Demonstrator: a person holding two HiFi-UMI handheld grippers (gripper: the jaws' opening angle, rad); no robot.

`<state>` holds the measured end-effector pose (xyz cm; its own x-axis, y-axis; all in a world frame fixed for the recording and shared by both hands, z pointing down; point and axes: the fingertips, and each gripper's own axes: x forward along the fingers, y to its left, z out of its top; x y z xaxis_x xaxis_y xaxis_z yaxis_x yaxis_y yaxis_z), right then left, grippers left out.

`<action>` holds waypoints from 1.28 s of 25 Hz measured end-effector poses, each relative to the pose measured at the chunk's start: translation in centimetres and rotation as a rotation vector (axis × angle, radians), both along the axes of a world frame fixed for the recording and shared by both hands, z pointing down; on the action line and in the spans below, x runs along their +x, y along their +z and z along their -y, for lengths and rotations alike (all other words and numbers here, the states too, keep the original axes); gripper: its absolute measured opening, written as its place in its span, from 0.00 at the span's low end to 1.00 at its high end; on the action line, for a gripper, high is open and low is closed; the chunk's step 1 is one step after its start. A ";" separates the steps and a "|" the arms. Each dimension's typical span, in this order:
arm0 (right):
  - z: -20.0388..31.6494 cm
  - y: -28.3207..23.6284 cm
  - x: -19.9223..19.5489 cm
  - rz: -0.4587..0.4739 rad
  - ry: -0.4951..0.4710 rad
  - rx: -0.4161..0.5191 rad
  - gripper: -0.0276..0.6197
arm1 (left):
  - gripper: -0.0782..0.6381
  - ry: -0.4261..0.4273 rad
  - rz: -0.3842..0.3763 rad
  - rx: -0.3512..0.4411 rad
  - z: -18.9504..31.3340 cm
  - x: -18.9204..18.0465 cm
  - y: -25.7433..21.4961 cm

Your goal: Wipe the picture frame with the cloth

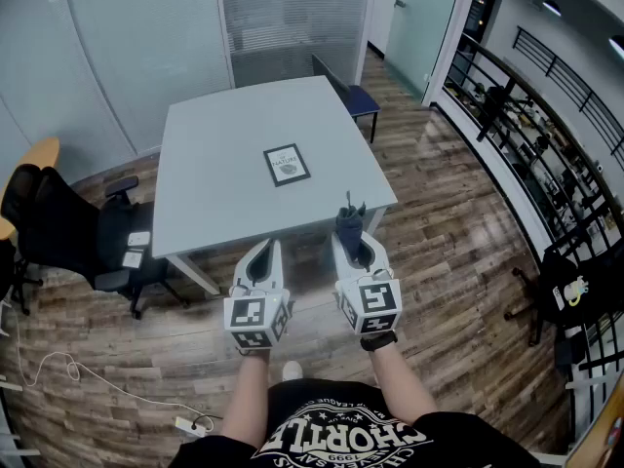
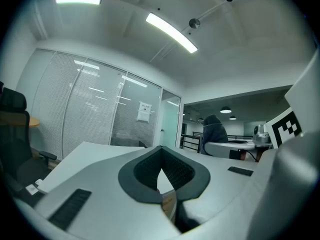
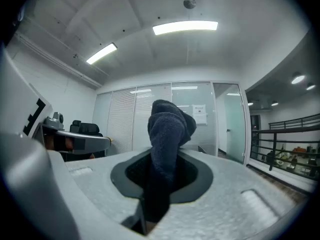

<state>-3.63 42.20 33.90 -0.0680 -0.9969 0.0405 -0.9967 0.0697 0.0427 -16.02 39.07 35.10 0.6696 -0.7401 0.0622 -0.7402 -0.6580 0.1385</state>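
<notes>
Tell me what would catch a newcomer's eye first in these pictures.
The small dark picture frame lying alone in the middle of the pale grey table stands out first. Next comes the dark blue cloth sticking up from the right gripper, clamped between its jaws near the table's front edge; the left gripper beside it is shut and empty.

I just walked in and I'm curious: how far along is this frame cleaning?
Done: the dark cloth is gripped in the right tongs. In hand: both tongs hang short of the table's near edge, and the left tongs are shut and empty. Left: all of the wiping, since the picture frame lies flat mid-table, with the cloth nowhere near it.
</notes>
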 end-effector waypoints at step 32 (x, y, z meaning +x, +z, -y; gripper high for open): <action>26.9 2.9 11.1 0.159 -0.064 -0.042 0.15 | 0.10 -0.060 0.043 -0.002 24.6 11.3 2.0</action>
